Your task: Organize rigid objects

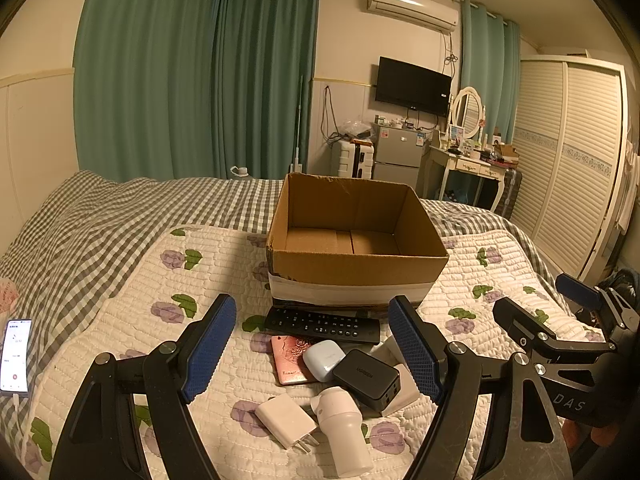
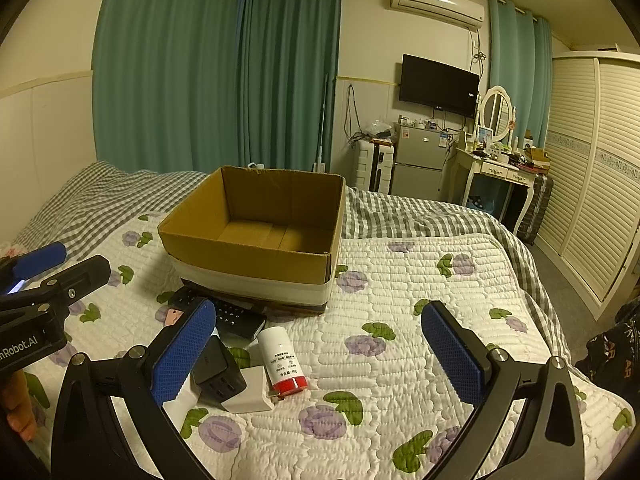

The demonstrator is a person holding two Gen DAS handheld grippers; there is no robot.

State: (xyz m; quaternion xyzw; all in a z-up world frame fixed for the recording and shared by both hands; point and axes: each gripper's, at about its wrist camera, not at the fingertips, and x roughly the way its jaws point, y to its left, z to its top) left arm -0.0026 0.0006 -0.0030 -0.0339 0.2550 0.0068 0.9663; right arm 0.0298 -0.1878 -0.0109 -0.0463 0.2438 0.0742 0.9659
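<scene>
An empty cardboard box (image 1: pixel 356 268) (image 2: pixel 256 252) sits on the floral quilt. In front of it lies a heap: a black remote (image 1: pixel 322 325), a pink phone (image 1: pixel 286 364), a white earbud case (image 1: pixel 323 359), a black charger (image 1: pixel 366 380) (image 2: pixel 218 372), a white plug adapter (image 1: pixel 285 419) (image 2: pixel 250 394) and a white bottle (image 1: pixel 346 428) with a red cap (image 2: pixel 282 362). My left gripper (image 1: pixel 314 354) hovers open above the heap. My right gripper (image 2: pixel 318 358) is open too, with the bottle between its fingers but untouched. Each gripper shows at the edge of the other's view.
A lit smartphone (image 1: pixel 15 356) on a cable lies on the checked bedsheet at the far left. Beyond the bed stand a small fridge (image 1: pixel 398 156), a dressing table (image 1: pixel 470 168) and a louvred wardrobe (image 1: pixel 568 160). The quilt (image 2: pixel 420 280) stretches right of the box.
</scene>
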